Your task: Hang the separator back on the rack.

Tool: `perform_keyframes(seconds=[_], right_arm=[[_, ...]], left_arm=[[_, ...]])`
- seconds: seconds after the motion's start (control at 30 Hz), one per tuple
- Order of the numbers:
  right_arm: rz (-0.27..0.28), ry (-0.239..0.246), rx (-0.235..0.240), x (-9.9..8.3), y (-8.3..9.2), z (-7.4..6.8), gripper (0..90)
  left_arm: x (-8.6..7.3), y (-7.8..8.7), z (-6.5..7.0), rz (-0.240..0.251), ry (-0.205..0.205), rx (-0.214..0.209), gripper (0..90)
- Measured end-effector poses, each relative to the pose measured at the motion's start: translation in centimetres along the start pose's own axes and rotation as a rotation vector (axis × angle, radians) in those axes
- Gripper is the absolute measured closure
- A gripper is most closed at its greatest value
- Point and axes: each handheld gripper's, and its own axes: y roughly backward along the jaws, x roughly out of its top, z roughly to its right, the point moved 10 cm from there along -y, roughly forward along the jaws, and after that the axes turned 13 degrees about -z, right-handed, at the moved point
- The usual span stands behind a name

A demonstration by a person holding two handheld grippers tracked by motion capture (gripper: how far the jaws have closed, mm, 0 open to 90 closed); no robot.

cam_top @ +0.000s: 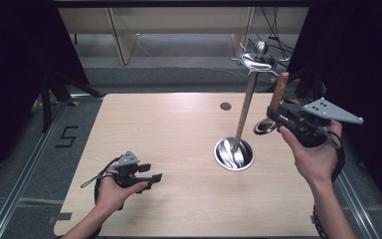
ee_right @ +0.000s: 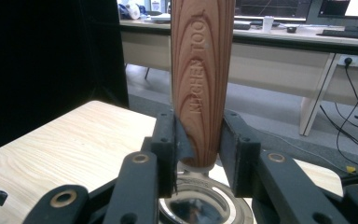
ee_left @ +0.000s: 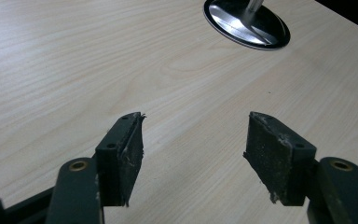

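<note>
A kitchen tool with a wooden handle (cam_top: 280, 89) stands upright, and my right gripper (cam_top: 277, 115) is shut on it at the table's right edge. In the right gripper view both pads press the lower end of the handle (ee_right: 200, 79), which is stamped "KITCHEN TOOL", and the gripper (ee_right: 200, 149) sits just above the tool's shiny round metal head (ee_right: 200, 205). A metal utensil stand (cam_top: 243, 114) rises from a round base (cam_top: 234, 153) to hooks at its top (cam_top: 258, 59), left of the tool. My left gripper (cam_top: 151, 172) rests low at the front left, open and empty (ee_left: 193, 149).
The light wood table (cam_top: 169, 124) has a small dark round hole (cam_top: 225, 106) near its back edge. The stand's base (ee_left: 247, 23) lies ahead of the left gripper's jaws. Black curtains flank both sides. Desks and cables stand on the floor behind.
</note>
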Motion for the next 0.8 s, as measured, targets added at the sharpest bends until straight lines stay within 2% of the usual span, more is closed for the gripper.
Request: perform_keyframes(seconds=[0.03,0.13,0.2,0.3,0.4,0.5,0.57,0.67,0.8], right_arm=[[0.013,0.021,-0.004,0.19,-0.02,0.11,69.9],[0.004,0.010,0.010,0.19,-0.05,-0.18,69.9],[0.010,0.028,0.005,0.30,-0.17,-0.08,69.9],[-0.006,0.015,0.013,0.15,-0.31,-0.42,69.9],[0.000,0.030,0.014,0.30,-0.41,-0.39,69.9],[-0.002,0.022,0.019,0.40,-0.42,-0.32,69.9],[-0.007,0.038,0.018,0.40,-0.47,-0.16,69.9],[-0.018,0.023,0.034,0.24,-0.73,-0.26,69.9],[-0.020,0.026,0.039,0.24,-1.00,-0.21,69.9]], left_arm=[[0.00,0.00,-0.01,0.001,0.001,0.000,35.9],[-0.03,-0.01,-0.03,-0.002,0.001,0.000,35.9],[-0.04,0.00,-0.04,-0.002,0.001,0.000,35.9],[-0.03,-0.01,-0.04,-0.002,0.001,0.001,35.9],[-0.01,0.02,-0.04,0.000,0.001,0.001,35.9],[-0.01,0.01,-0.06,0.001,0.002,0.001,35.9],[-0.04,0.02,-0.08,-0.002,0.001,0.001,35.9],[-0.03,0.02,-0.05,0.000,0.001,0.001,35.9],[-0.04,0.00,-0.08,-0.002,0.001,0.001,35.9]])
